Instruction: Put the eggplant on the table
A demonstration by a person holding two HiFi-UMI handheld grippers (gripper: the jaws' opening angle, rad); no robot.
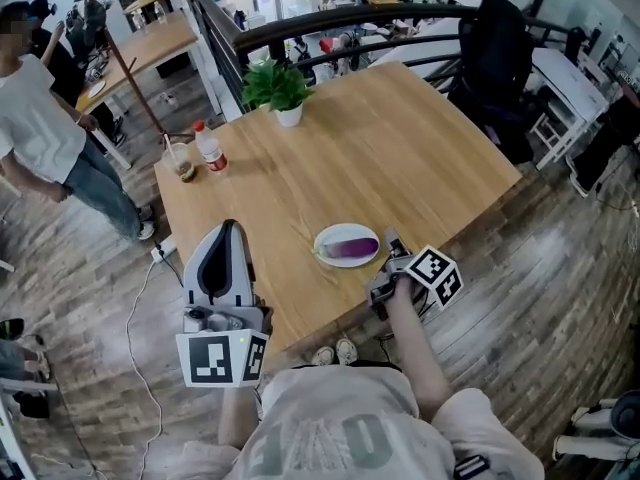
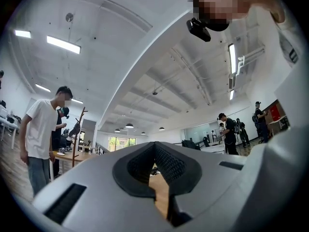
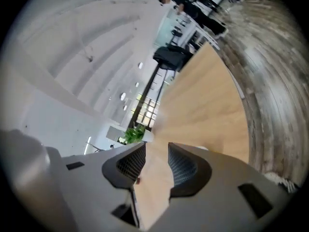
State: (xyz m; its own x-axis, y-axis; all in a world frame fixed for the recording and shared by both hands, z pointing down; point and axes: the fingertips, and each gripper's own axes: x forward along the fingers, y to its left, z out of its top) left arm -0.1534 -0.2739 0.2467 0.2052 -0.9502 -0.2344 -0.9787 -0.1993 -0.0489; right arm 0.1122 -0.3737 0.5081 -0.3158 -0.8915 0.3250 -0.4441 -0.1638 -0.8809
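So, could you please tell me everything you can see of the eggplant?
The eggplant is a short, elongated purple vegetable with smooth, slightly glossy skin. It lies on its side across a small white plate, its length running left to right in the head view. The plate sits near the front edge of the wooden table. Only the plate touches the eggplant; the right gripper is just beside the plate, jaws apart, clear of it. Its stem end is too small to make out.

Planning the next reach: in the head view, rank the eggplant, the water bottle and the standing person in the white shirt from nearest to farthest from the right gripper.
From the right gripper:
1. eggplant, on the plate just to its left.
2. water bottle, near the table's far left edge.
3. person in the white shirt, on the floor at far left.
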